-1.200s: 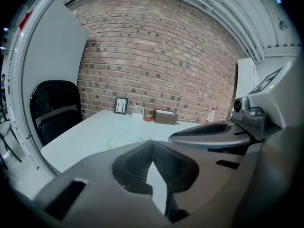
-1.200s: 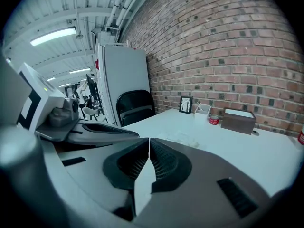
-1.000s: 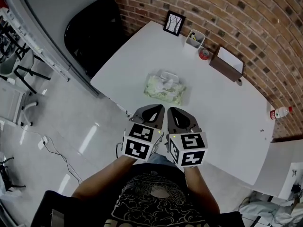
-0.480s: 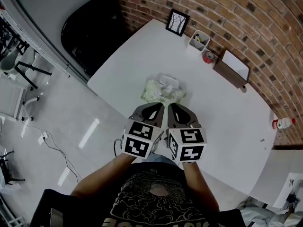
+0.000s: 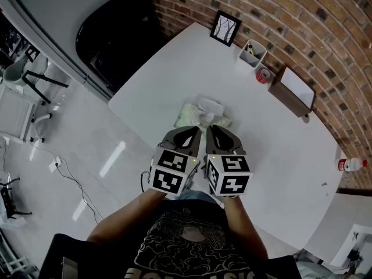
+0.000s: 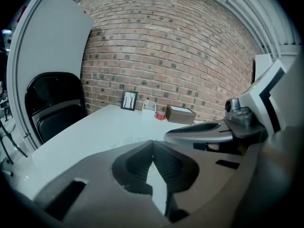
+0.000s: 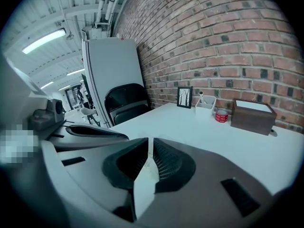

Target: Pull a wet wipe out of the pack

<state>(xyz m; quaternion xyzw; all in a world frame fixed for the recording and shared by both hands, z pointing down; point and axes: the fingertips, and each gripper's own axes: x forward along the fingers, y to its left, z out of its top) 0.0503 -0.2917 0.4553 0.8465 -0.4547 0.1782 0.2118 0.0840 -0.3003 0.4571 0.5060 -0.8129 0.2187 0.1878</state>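
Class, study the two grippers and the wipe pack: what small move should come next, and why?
Probably ease the right gripper forward over the pale green soft wet-wipe pack and open its jaws. Both it and the left gripper are shut on nothing, side by side at the pack's near edge.

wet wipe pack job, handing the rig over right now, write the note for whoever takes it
Left gripper: fingers shut, empty.
Right gripper: fingers shut, empty.
Both hover side by side, just short of the wipe pack, which lies flat on the white table.
Done: nothing; no wipe pulled.
Left: probably open one gripper, pinch a wipe at the pack's top opening and pull it out.
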